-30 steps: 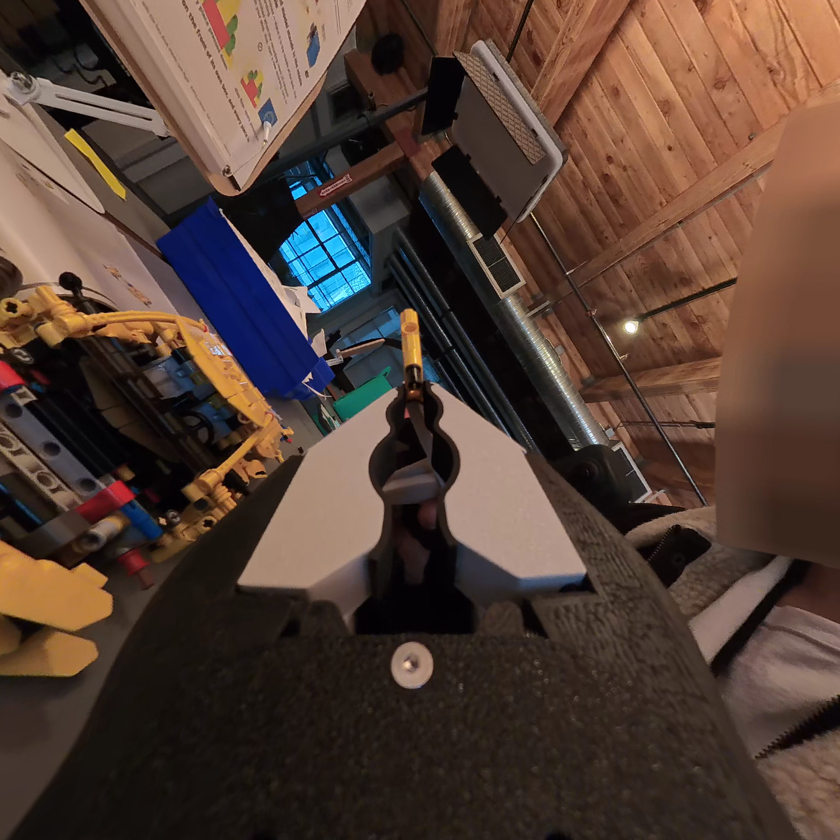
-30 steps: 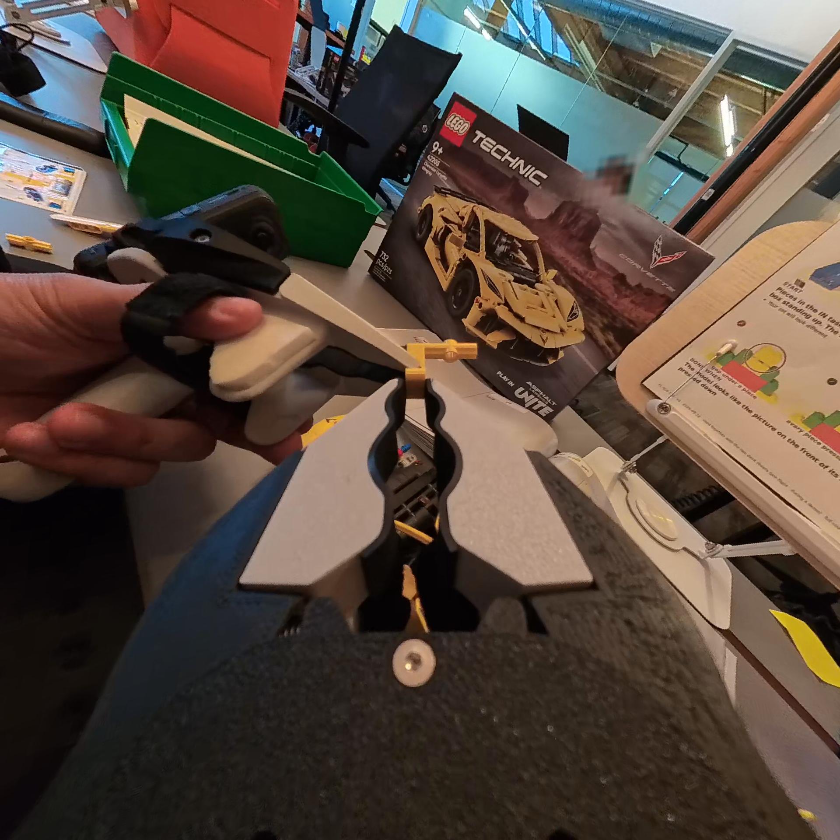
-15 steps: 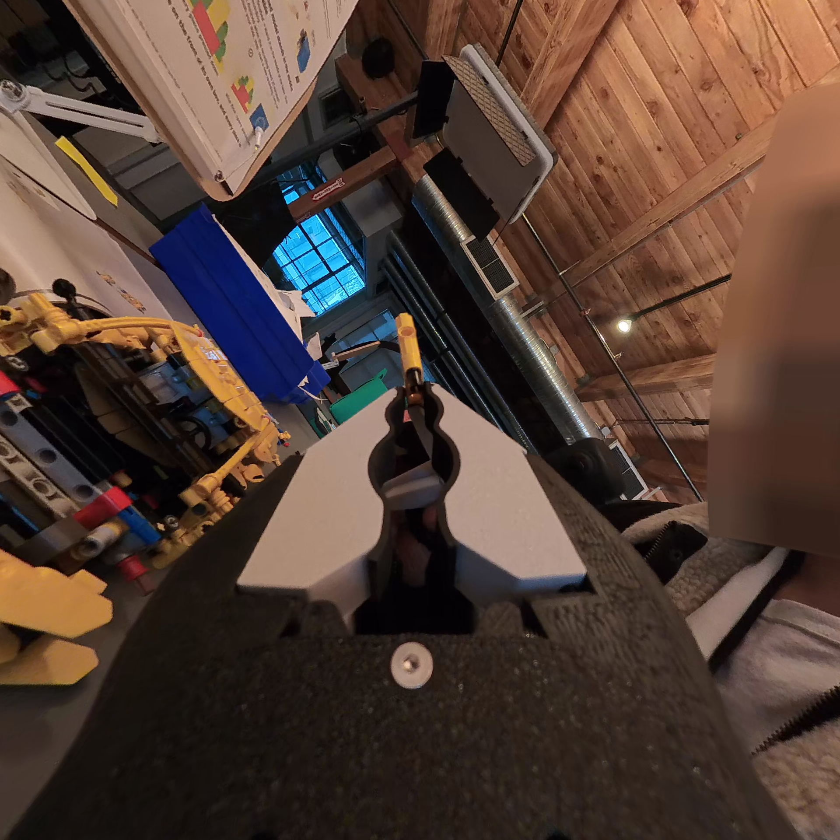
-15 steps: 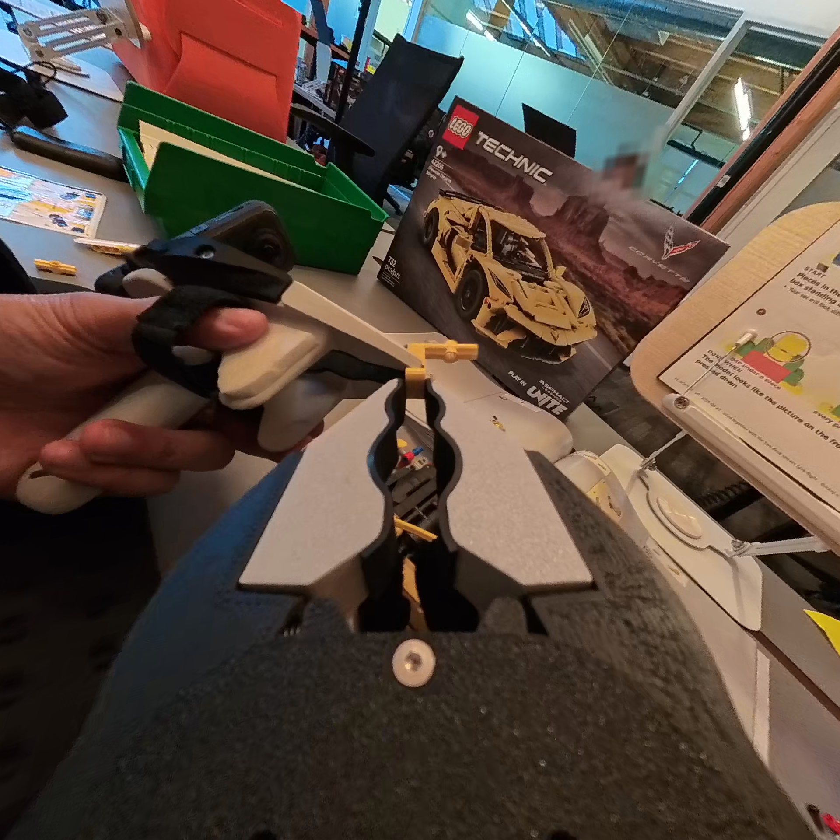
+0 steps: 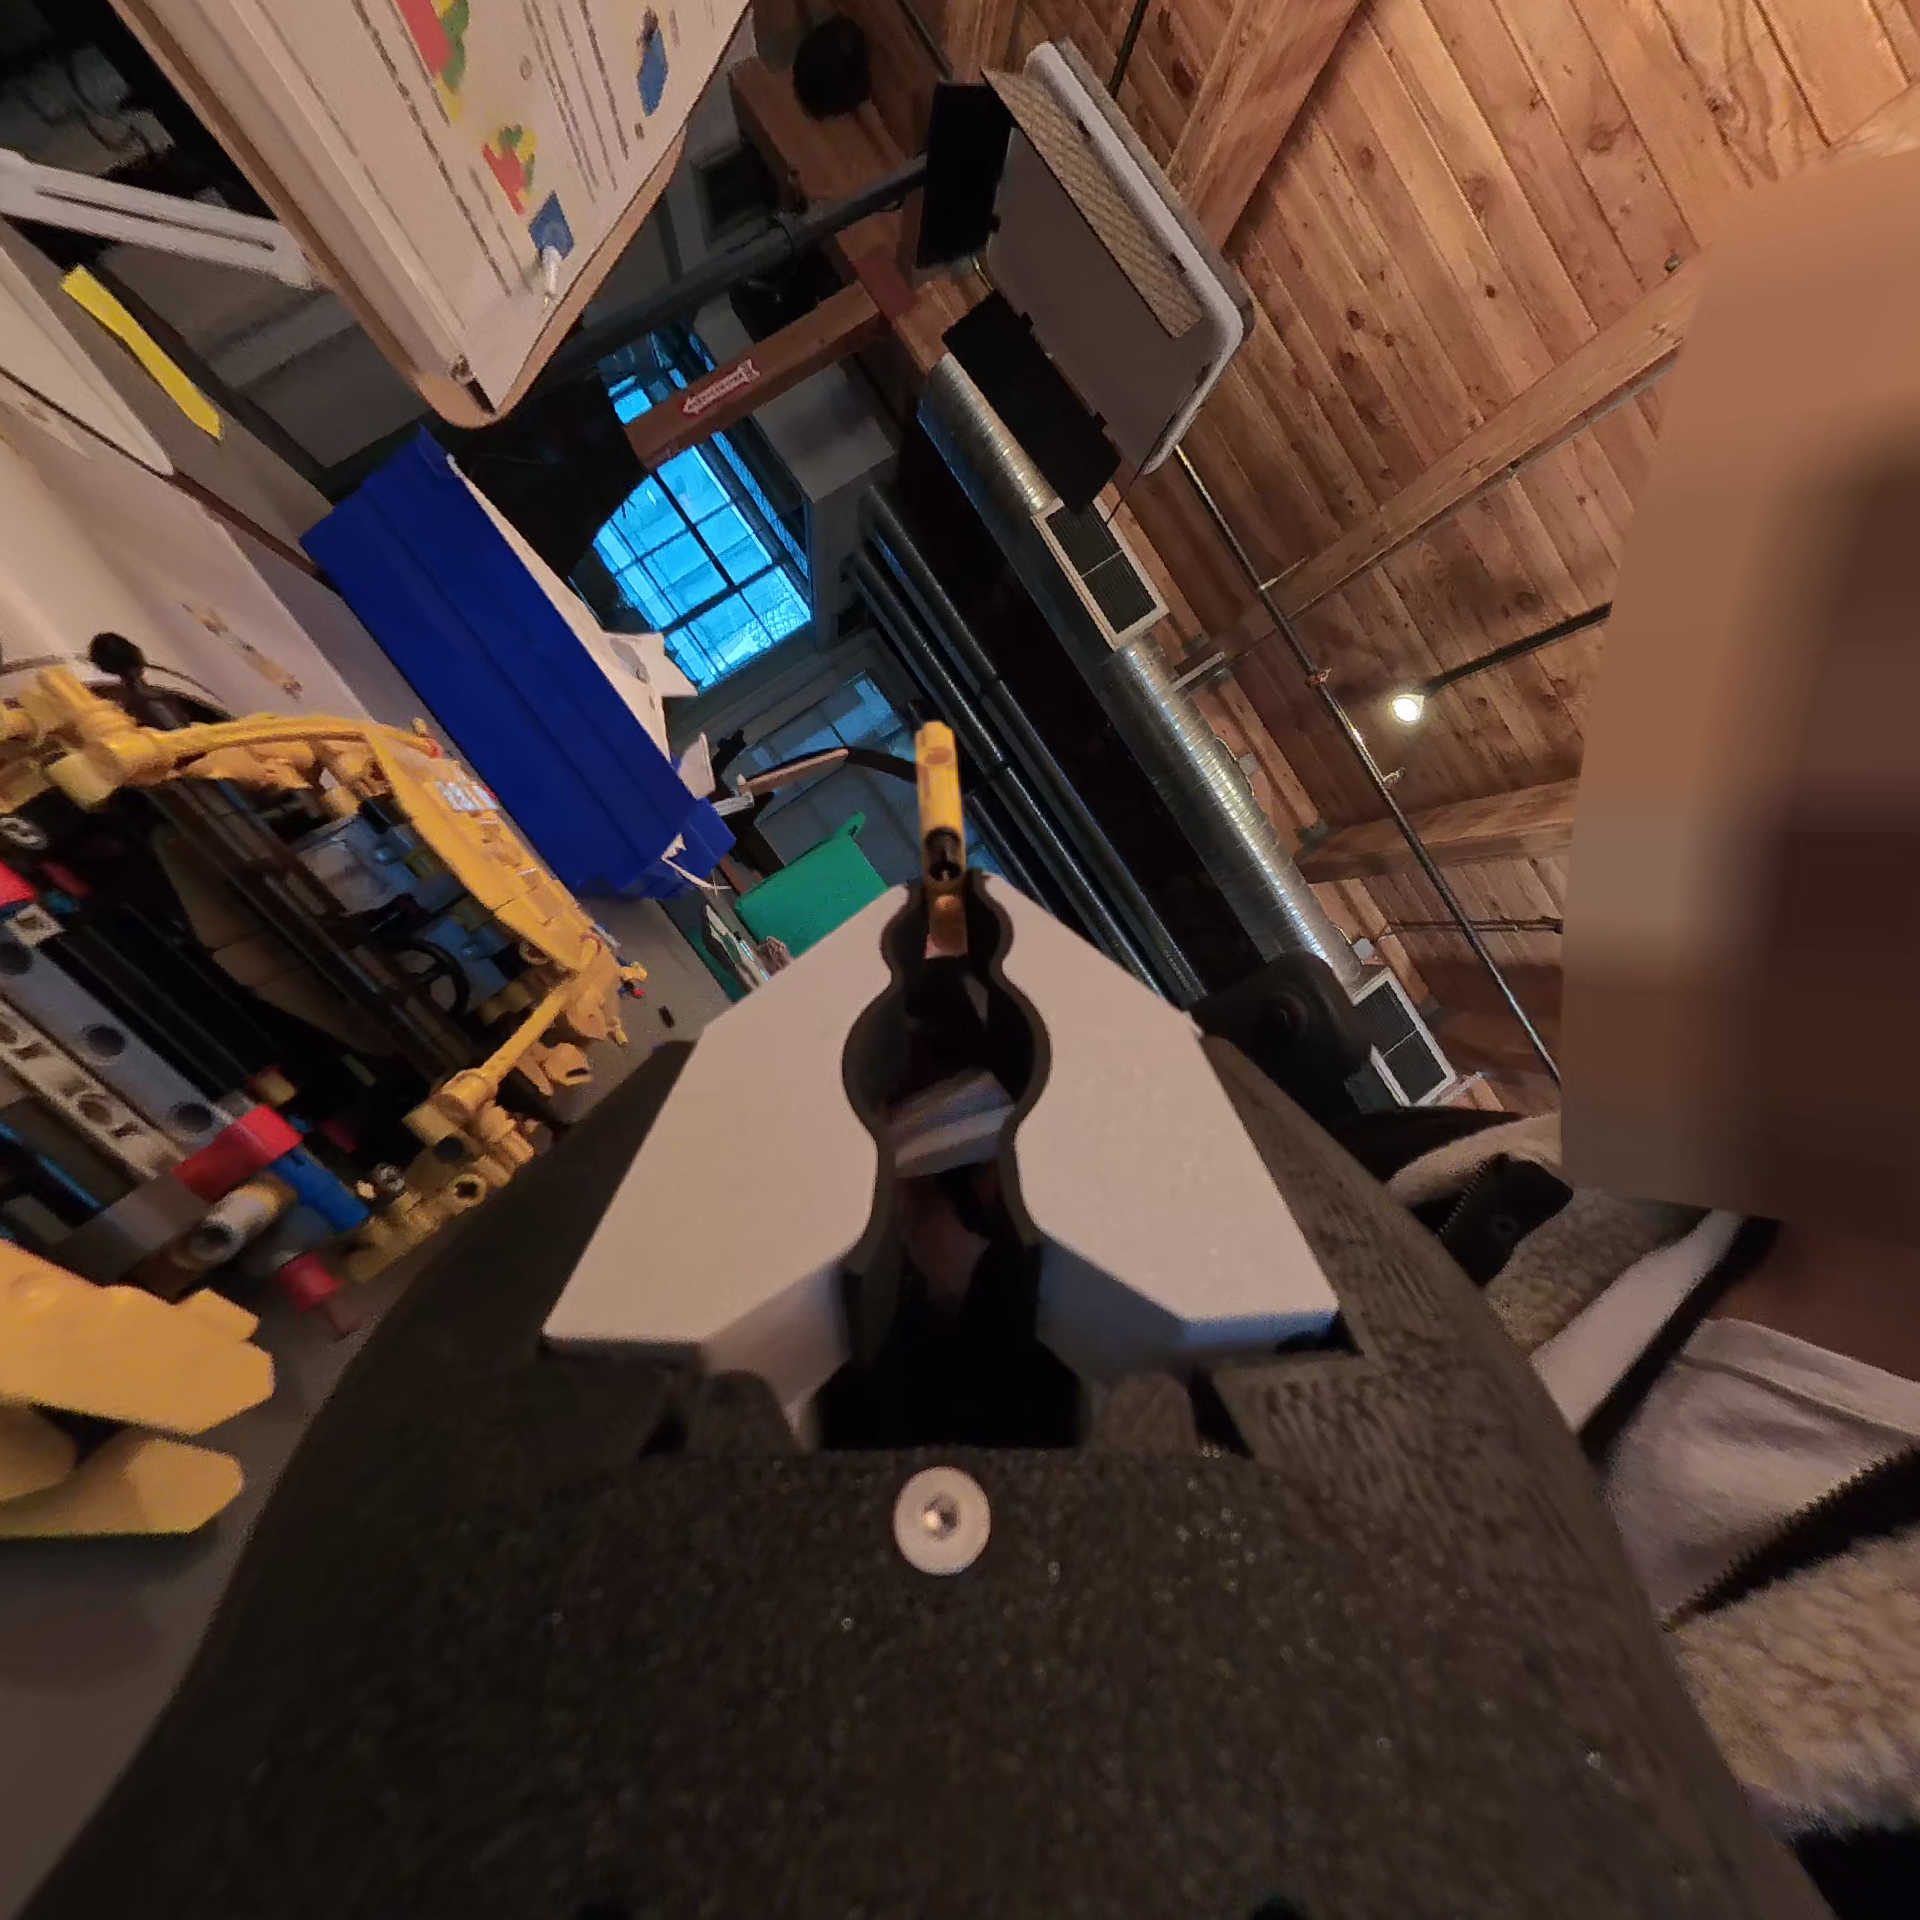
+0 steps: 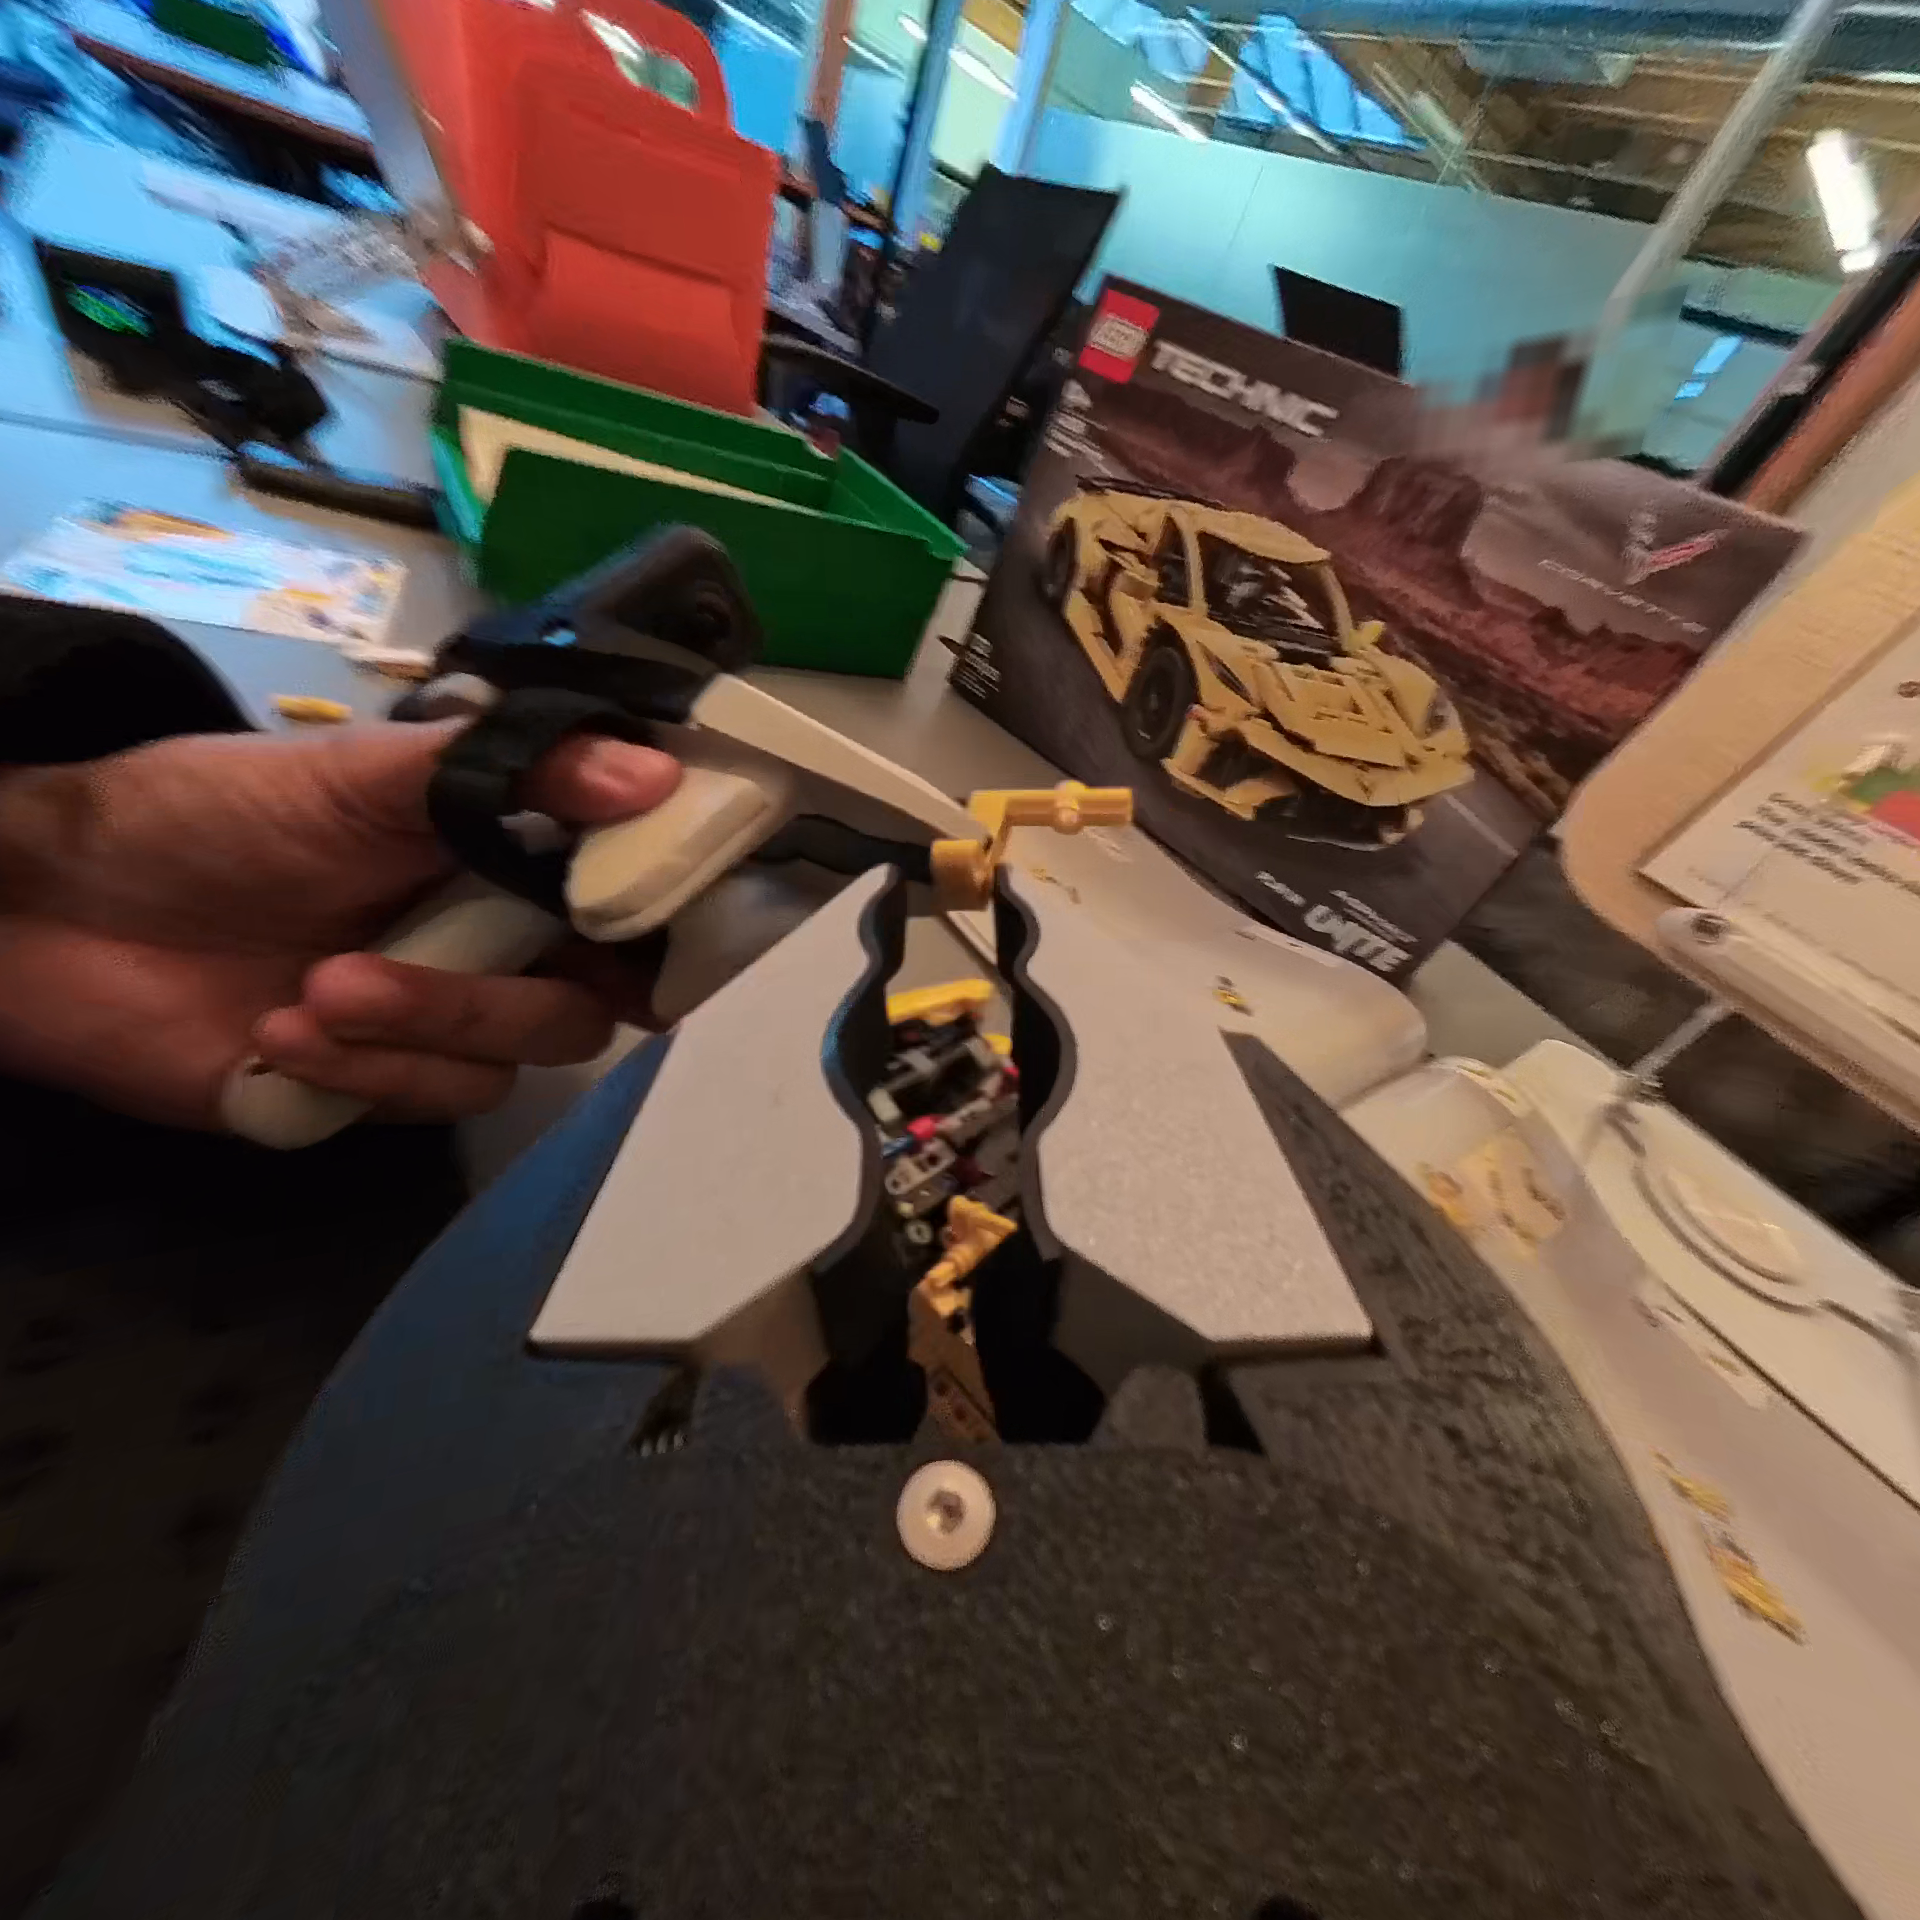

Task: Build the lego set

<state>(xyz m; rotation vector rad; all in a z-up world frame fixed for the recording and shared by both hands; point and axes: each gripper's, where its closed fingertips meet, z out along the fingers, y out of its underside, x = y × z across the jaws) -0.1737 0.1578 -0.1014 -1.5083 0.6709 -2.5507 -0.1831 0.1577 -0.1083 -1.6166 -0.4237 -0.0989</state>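
Bins first: a green bin (image 6: 717, 561) stands on the grey table (image 6: 914, 717) with a pale sheet lying inside it; a blue bin (image 5: 499, 665) sits beyond the partly built yellow car model (image 5: 312, 935), with white paper showing at its rim. An orange container (image 6: 592, 218) stands behind the green bin; its contents cannot be seen. The set's box (image 6: 1351, 634) stands upright on the table beside the green bin, and an instruction sheet (image 6: 197, 571) lies flat to the far left. Wooden plank ceiling (image 5: 1455, 312) and a metal duct (image 5: 1195, 748) fill the left wrist view. The left gripper (image 5: 943, 904), closed, pinches a small yellow connector piece (image 5: 938, 800) at its tips. The right gripper (image 6: 948, 894) stands parted around the same piece (image 6: 1039, 821), its fingers close beside the lower end; contact cannot be told. The model lies below both grippers.
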